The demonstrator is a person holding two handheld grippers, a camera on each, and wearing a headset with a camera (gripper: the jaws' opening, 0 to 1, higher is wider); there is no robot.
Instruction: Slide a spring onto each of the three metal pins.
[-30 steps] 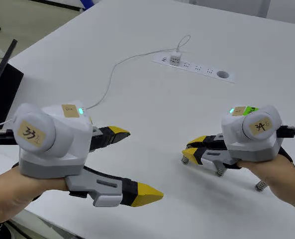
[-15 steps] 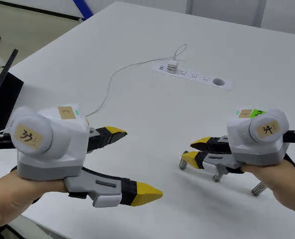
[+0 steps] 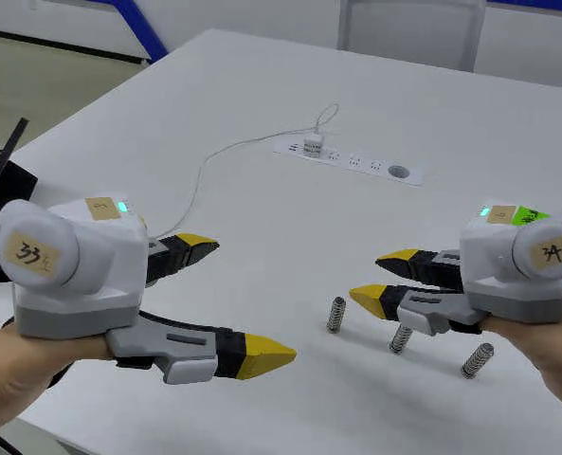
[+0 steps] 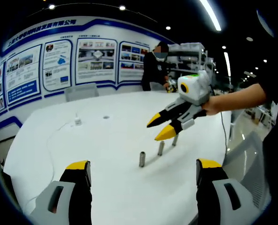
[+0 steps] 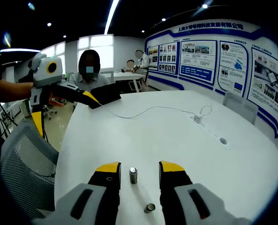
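Head view puts the long white power strip point(image 3: 347, 161) far out on the white table point(image 3: 262, 85). A small white plug point(image 3: 313, 144) sits in one end, and a thin white cable point(image 3: 205, 175) trails from it toward your left side.

On the near side of the power strip, well apart from it, three short metal pins point(image 3: 335, 314) stand in a loose row. Each looks sleeved by a grey coil spring point(image 3: 477, 359).

Your right gripper point(image 3: 380, 276), grey with black jaws and yellow tips, hangs between the power strip and that row, just above the pins. Its jaws are spread a moderate way and pinch nothing. In the right gripper view one sprung pin point(image 5: 133, 175) stands in the gap between the yellow tips, touching neither. A second pin point(image 5: 150, 207) sits lower in the frame.

Your left gripper point(image 3: 233, 299) is farther from the power strip, off to the left of the pins. Its jaws are spread wide around nothing. The left gripper view shows the row of pins point(image 4: 142, 159) ahead of it, with the right gripper point(image 4: 158, 129) over the far end.
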